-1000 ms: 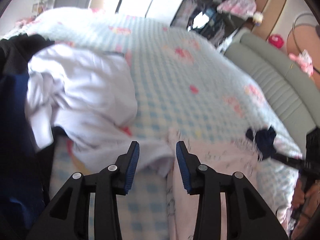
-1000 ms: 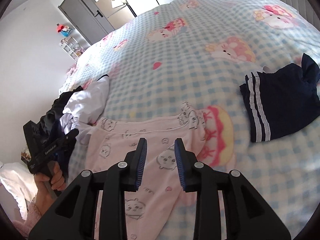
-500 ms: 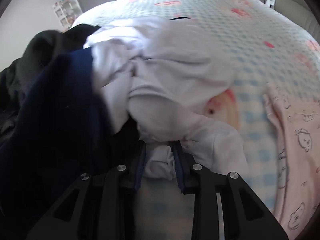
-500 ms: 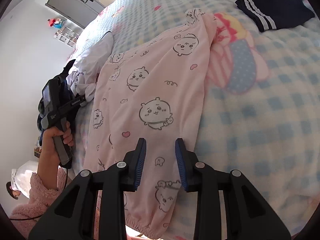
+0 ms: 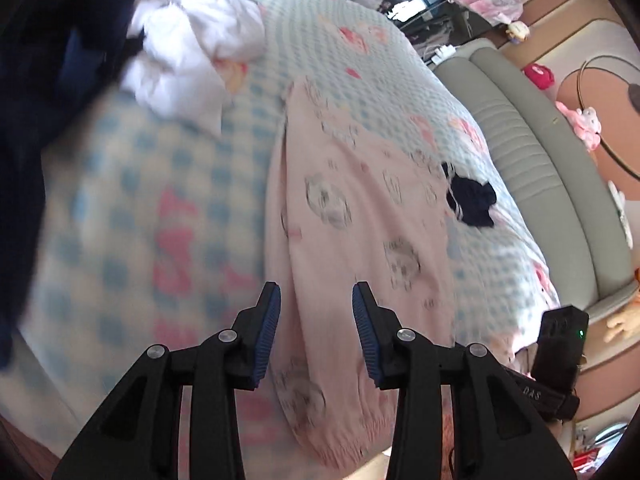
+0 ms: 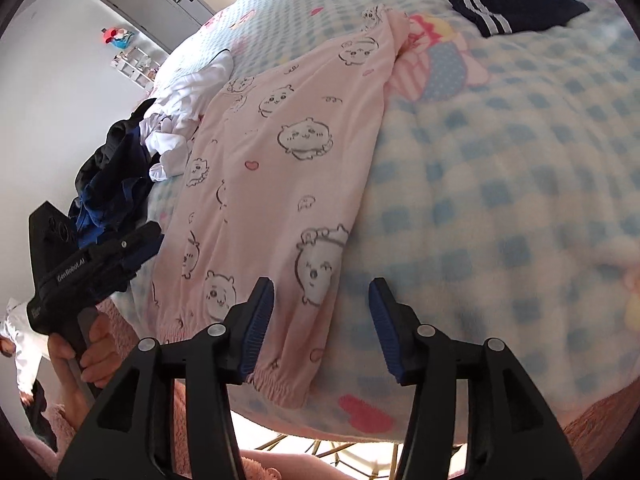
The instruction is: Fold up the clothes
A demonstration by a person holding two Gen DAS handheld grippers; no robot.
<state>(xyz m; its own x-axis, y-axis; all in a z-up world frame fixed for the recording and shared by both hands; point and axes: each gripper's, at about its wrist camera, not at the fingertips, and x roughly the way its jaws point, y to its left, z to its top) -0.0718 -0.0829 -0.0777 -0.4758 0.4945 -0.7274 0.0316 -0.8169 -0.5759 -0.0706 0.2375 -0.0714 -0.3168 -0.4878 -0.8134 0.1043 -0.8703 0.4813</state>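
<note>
So the left gripper (image 5: 316,318) is hovering over the cuffed end of the pink pajama pants (image 5: 352,240); jaws are spreading apart right now, with pink fabric showing in the gap below them, but the blue pads aren't pressing on it; nothing's held. Right gripper (image 6: 322,320) is the same story; jaws widening, and the edge of the same pants leg (image 6: 280,168) sits under the gap near the left pad, not pinched.

The pants lie flat and stretched out along the bed (image 6: 500,200), elastic cuffs (image 6: 276,384) at the near edge, waist end further up; they've got little cartoon critters and hearts printed all over. The bedspread is a blue-and-white check with pink cartoon figures on it.

Beside the pants, on the far left in the right wrist view, there's a crumpled white garment (image 6: 188,96) just touching the pants' edge, and next to that a heap of dark navy clothes (image 6: 116,176); the left wrist view is pretty blurry there. Past the far end of the pants sits a small navy piece with white stripes (image 6: 516,4), apart from them.

You can also see the person's hand (image 6: 92,352) wrapped round the left gripper's handle, fuzzy pink sleeve (image 6: 60,420) below it; a padded grey headboard (image 5: 532,152) runs along the bed's side in the left view.
</note>
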